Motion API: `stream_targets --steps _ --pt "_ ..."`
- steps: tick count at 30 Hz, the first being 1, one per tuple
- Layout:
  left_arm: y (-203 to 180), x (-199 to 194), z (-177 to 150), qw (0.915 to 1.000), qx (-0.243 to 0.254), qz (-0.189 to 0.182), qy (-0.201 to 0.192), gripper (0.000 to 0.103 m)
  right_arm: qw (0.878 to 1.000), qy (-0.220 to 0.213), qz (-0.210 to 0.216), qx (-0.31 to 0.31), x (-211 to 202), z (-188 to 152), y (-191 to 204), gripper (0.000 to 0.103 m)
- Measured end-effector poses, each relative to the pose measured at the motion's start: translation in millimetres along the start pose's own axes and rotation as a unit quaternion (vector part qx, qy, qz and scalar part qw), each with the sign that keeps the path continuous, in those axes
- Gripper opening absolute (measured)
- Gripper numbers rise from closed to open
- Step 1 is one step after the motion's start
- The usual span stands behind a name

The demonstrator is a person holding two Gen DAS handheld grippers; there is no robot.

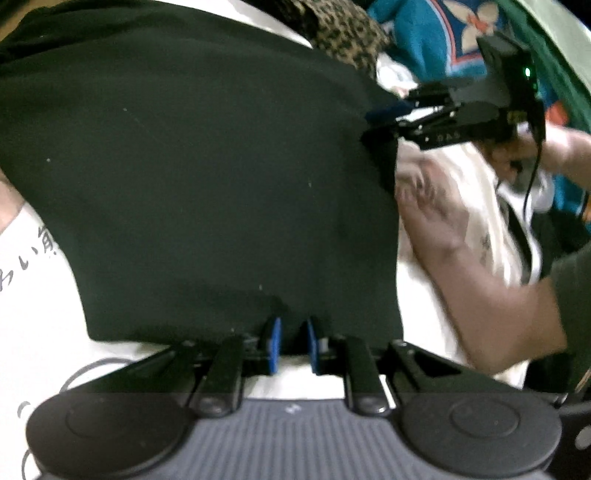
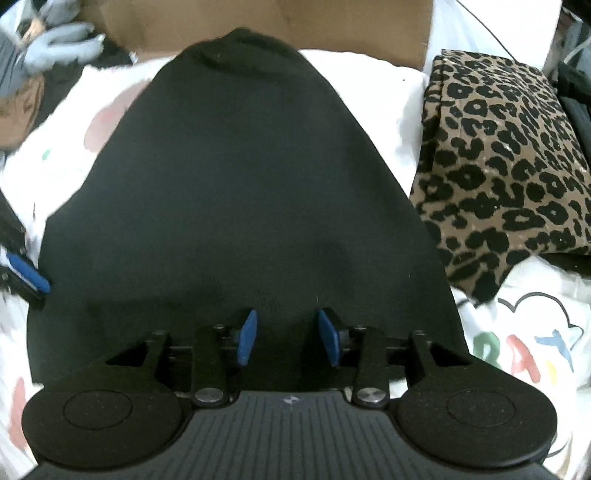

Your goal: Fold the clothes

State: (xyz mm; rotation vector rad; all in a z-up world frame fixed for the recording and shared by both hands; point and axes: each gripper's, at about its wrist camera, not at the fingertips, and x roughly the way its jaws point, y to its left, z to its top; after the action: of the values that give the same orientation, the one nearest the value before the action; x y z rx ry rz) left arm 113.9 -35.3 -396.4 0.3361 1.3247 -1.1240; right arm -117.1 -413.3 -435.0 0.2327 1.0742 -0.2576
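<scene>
A black garment (image 1: 207,177) lies spread on a white printed sheet and fills both views (image 2: 243,206). At its near edge my left gripper (image 1: 293,326) has its blue pads close together, pinching the hem. The same gripper shows at the left edge of the right wrist view (image 2: 31,278), at the garment's side. My right gripper (image 2: 288,325) stands over the garment's other edge with its blue pads well apart and only flat black cloth under the gap. In the left wrist view that gripper (image 1: 382,123) sits at the garment's right corner.
A folded leopard-print cloth (image 2: 509,158) lies right beside the garment. A cardboard box (image 2: 258,22) stands behind it. A teal garment (image 1: 424,40) and white clothes (image 1: 476,206) are piled to the right, where a bare hand and forearm (image 1: 465,258) reach in. The white sheet (image 2: 524,354) carries coloured letters.
</scene>
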Motion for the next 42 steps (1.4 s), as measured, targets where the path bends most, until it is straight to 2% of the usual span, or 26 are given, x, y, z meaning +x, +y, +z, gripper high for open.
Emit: stream_targets --steps 4,7,12,15,20,24,27,30,32,37,42 --pt "-1 -10 -7 0.9999 0.007 -0.002 0.007 0.015 1.000 0.020 0.001 -0.013 -4 -12 -4 0.051" --pt "-5 -17 2 0.9999 0.009 -0.010 -0.007 0.015 0.999 0.036 -0.007 -0.007 -11 -18 -9 0.050" --pt "-17 -12 20 0.9992 0.024 -0.017 -0.028 0.016 1.000 0.004 -0.017 0.005 -35 -16 -12 0.050" --pt "-22 2 24 0.9988 0.039 -0.019 -0.022 0.016 1.000 -0.020 -0.014 0.006 -39 -7 -10 0.050" --pt "-32 25 18 0.9987 0.042 -0.029 -0.004 0.016 0.999 -0.032 0.007 -0.017 -23 14 15 0.050" --pt "-38 32 13 0.9986 0.040 -0.033 0.000 0.016 0.999 -0.022 0.028 0.002 2 23 31 0.050" --pt "-41 33 9 0.9985 0.041 -0.035 0.002 0.016 0.999 -0.012 0.023 -0.025 11 22 48 0.051" --pt "-41 32 6 0.9991 0.024 -0.034 0.012 0.015 0.997 0.003 0.014 -0.073 12 15 60 0.051" --pt "-38 29 6 0.9991 0.003 -0.034 0.023 0.015 0.997 0.009 0.011 -0.082 6 12 57 0.050" --pt "-30 25 9 0.9968 -0.032 -0.044 0.059 0.015 1.000 -0.021 0.004 -0.006 -14 7 25 0.050" --pt "-28 28 14 0.9952 -0.065 -0.031 0.067 0.015 0.997 -0.049 -0.016 0.057 -30 -9 -6 0.050"
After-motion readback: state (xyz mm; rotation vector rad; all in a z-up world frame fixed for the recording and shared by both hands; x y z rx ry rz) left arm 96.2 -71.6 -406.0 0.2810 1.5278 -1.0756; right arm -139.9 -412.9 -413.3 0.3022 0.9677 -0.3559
